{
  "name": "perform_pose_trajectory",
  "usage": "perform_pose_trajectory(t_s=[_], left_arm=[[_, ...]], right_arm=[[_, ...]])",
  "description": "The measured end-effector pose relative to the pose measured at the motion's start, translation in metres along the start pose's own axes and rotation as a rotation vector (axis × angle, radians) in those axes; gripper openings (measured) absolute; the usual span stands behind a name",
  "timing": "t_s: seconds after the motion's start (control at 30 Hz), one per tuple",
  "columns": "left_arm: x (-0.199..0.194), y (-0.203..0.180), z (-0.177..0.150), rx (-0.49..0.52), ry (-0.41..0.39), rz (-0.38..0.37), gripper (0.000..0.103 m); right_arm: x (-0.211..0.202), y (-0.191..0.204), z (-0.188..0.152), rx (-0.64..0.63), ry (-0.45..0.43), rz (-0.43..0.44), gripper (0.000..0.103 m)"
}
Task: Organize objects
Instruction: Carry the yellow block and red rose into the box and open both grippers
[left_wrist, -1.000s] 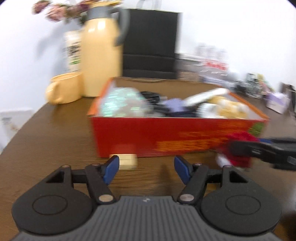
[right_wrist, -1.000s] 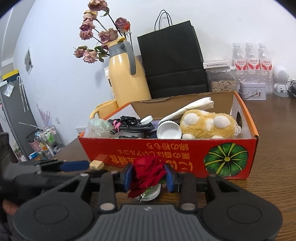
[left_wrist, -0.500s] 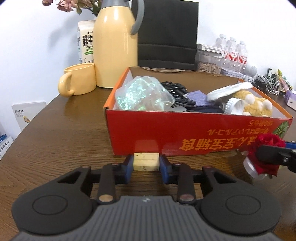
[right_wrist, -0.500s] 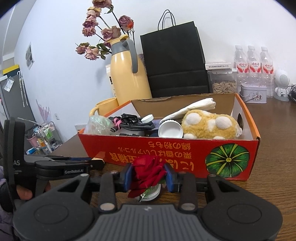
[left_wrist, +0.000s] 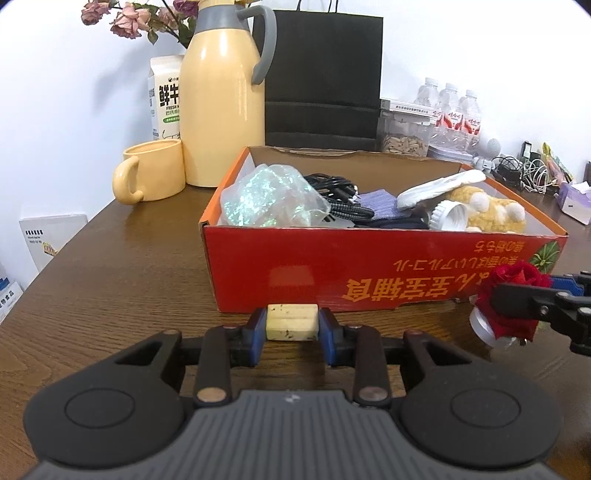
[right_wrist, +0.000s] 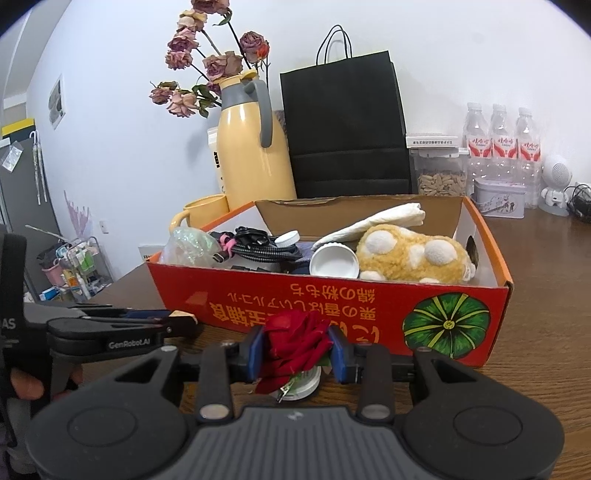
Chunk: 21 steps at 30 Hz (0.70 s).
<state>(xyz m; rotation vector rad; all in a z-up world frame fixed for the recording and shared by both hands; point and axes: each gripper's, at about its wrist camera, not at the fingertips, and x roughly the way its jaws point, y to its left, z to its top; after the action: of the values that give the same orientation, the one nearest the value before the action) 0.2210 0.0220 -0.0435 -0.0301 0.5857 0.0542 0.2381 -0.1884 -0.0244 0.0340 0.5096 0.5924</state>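
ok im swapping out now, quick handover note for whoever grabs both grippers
Left gripper: jaws shut on the cream block, low over the wooden table, just in front of the red box.
Right gripper: jaws shut on the red rose with its white base, also in front of the box.
Done: both items gripped.
Left: probably lift each over the front wall and release inside.

Two tools: the left tool (left_wrist: 291, 325) and the right tool (right_wrist: 295, 350). One red box (left_wrist: 369, 258), one cream block (left_wrist: 291, 322), one red rose (right_wrist: 293, 341), one yellow jug (left_wrist: 221, 99), one yellow mug (left_wrist: 151, 171), one black bag (left_wrist: 323, 77), one milk carton (left_wrist: 164, 96), three water bottles (right_wrist: 500, 136), one plush toy (right_wrist: 410, 254).
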Motion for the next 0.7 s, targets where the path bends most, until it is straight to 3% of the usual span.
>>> perform_pose_trajectory(t_s=[0.4,0.7], left_arm=[[-0.029,-0.012,-0.002,0.009,-0.081,-0.04,0.031],[-0.057,-0.027,0.037,0.026,-0.215,-0.095,0.031]], right_arm=[[-0.017,0.006,-0.003,-0.026,-0.05,-0.034,0.035],[-0.039,0.017,0.022,-0.068,-0.154,-0.031,0.035]])
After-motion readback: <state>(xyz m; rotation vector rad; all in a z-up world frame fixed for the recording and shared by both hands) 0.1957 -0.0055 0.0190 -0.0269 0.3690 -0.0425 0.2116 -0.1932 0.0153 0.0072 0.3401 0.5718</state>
